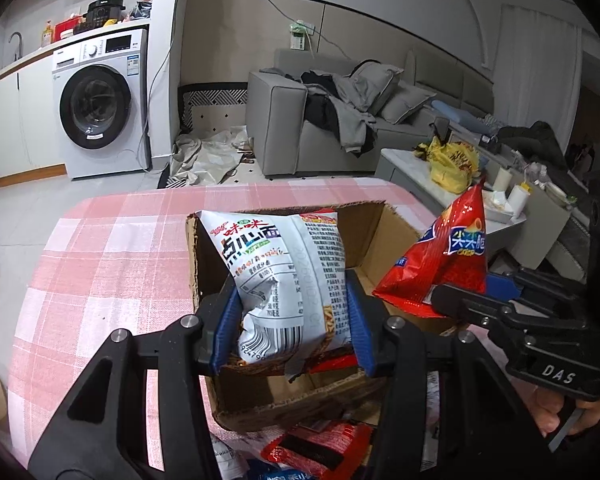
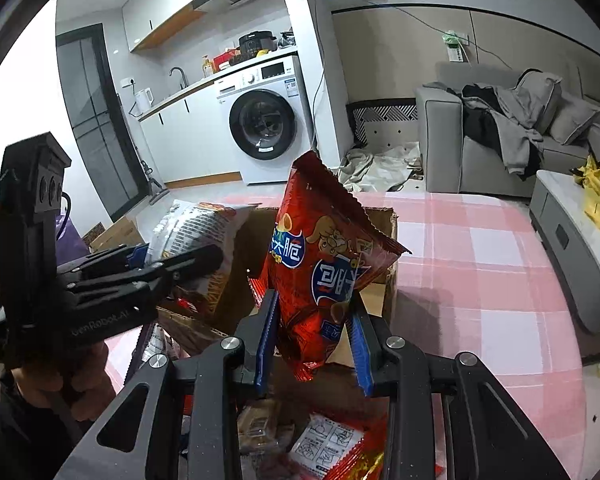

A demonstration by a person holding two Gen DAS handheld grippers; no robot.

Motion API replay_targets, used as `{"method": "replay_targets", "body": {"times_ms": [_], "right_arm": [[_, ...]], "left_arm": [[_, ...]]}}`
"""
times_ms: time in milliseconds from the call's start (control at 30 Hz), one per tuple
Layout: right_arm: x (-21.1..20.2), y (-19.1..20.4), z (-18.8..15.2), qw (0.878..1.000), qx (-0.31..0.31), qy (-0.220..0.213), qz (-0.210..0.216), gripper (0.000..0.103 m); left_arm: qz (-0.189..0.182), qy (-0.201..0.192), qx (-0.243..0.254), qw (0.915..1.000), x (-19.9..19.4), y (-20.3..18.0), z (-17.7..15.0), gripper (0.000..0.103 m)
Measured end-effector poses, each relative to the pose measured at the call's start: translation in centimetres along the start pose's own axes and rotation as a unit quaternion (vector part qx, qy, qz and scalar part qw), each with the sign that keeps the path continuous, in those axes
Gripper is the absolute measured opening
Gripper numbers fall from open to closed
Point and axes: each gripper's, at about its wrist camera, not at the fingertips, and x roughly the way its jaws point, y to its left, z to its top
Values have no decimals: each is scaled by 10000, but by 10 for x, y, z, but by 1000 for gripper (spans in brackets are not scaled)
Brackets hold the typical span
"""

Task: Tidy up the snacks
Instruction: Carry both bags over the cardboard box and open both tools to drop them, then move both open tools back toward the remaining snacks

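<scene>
The left gripper [image 1: 294,316] is squeezing a white noodle bag [image 1: 280,268], holding it up over the cardboard box [image 1: 374,232] near the front edge of the checked table [image 1: 112,248]. The right gripper [image 2: 312,344] is pinching a red chip bag [image 2: 320,264] over the same box. Both are pointing forward, side by side. To do this well, lower one bag in first so they are not bumping.

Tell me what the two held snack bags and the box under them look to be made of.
White bag: likely thin plastic film, printed, glossy; it crinkles and dents between the left gripper pads.
Red bag: probably metallised plastic film, shiny, with a serrated heat-sealed edge; held by the right gripper.
Box: brown corrugated cardboard, matte, ragged torn rim.
</scene>
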Motion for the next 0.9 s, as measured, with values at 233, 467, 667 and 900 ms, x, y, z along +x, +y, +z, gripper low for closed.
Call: {"method": "replay_targets", "body": {"times_ms": [233,467,667,900], "right_arm": [[11,-2,-1,9999,-88,49,-19,34],[-15,2,-8,9986,-273,-413,-171,78],[-43,3,-22,9974,-307,-552,-345,103],[-60,3,-52,9979,-174,-434,-454,103]], "left_arm": [[56,193,63,9998,21,-5,-8,46],[181,-13,-55,9998,4,0,-10,87],[198,-203,-139,9995,-34,8,-29,102],[351,-251,-128,9990,-83,20,-73,102]]}}
